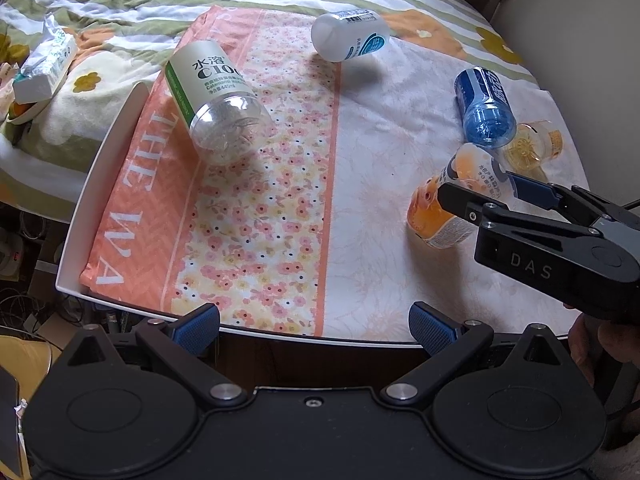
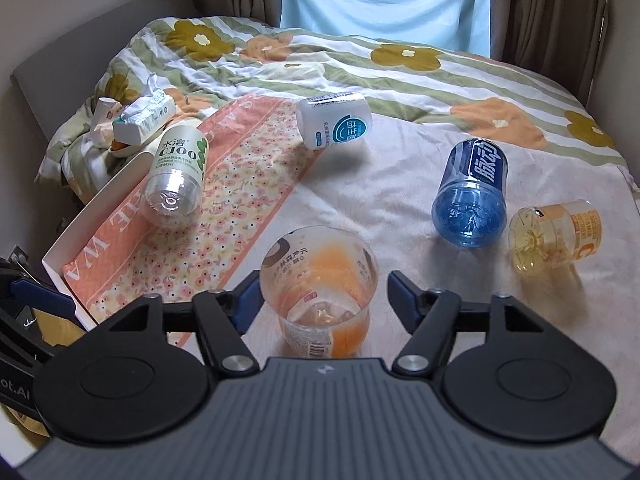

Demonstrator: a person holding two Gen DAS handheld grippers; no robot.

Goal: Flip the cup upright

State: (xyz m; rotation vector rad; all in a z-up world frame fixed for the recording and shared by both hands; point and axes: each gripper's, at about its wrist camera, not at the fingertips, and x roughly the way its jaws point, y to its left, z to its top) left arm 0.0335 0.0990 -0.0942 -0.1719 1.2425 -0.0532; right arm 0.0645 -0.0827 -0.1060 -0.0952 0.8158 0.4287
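- Left wrist view: the left claw [image 1: 314, 326] is hanging released and empty at the tray's [image 1: 86, 184] near edge. The orange cup [image 1: 454, 200] is sitting at the right on the cloth [image 1: 380, 184], with the right claw [image 1: 478, 188] spread around it.
- Right wrist view: the right claw [image 2: 322, 300] is gaping wide, its fingers [image 2: 402, 296] flanking the orange cup [image 2: 320, 280], which is standing mouth up; contact is unclear. The blue cup [image 2: 470, 196], yellow cup [image 2: 554, 236], white cup [image 2: 334, 124] and green cup [image 2: 174, 178] are lying tipped farther off.
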